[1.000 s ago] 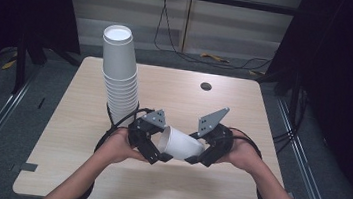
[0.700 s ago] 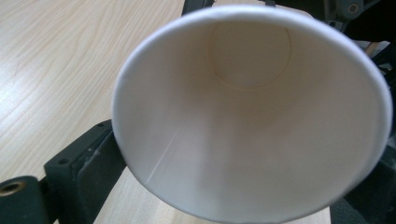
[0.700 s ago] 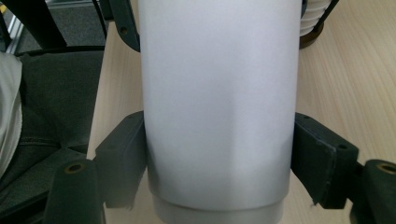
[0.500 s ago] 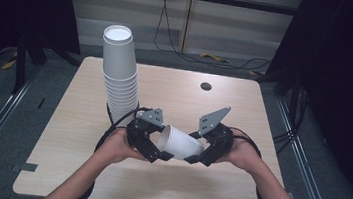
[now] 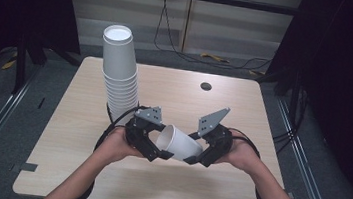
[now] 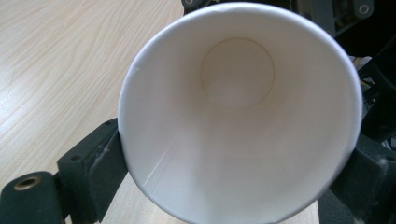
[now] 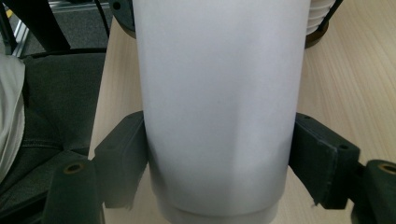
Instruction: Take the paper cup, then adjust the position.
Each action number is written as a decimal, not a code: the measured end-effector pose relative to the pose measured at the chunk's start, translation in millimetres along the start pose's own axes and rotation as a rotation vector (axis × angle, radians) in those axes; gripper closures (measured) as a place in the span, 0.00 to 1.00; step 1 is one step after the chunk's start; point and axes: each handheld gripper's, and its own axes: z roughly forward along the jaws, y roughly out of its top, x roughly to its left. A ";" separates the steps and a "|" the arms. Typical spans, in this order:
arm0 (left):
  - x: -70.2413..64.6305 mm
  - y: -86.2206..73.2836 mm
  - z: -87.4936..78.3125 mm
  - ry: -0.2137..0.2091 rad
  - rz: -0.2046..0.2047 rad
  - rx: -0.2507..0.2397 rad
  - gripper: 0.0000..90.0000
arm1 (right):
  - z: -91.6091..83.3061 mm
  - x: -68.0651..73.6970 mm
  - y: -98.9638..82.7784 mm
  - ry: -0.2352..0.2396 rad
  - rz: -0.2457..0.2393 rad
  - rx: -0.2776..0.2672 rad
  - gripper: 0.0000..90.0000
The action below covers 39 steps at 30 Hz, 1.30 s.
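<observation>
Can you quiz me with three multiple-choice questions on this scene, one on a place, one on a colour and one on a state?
1. Where does the stack of paper cups stand?
A. on the table's left part, behind the left gripper
B. at the right edge
C. on the floor

2. What colour is the paper cup between the grippers?
A. red
B. white
C. blue

3. How does that paper cup lie?
A. upright on the table
B. on its side, held at both ends
C. crushed flat

Answers: 1 A, the high view shows it behind the left gripper. 2 B, white inside and out. 3 B, the right gripper clamps its base end, the left gripper its mouth.
</observation>
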 end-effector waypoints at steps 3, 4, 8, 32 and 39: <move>0.3 1.6 0.0 0.004 -0.002 0.007 0.10 | 2.0 -0.2 0.2 -0.004 0.002 0.004 0.28; 0.4 2.0 0.1 0.003 0.001 0.007 0.10 | 2.9 -0.5 0.0 -0.002 0.007 0.006 0.28; 0.0 3.6 0.9 0.006 0.007 0.025 0.11 | 4.7 -0.8 -0.6 -0.001 0.015 0.012 0.28; -0.1 2.2 -8.0 0.107 0.007 0.235 0.13 | 2.4 -11.5 -38.8 -0.134 0.140 -0.114 0.16; 1.4 3.2 -6.2 0.120 0.016 0.303 0.13 | 6.7 -15.2 -63.2 -0.195 0.199 -0.135 0.15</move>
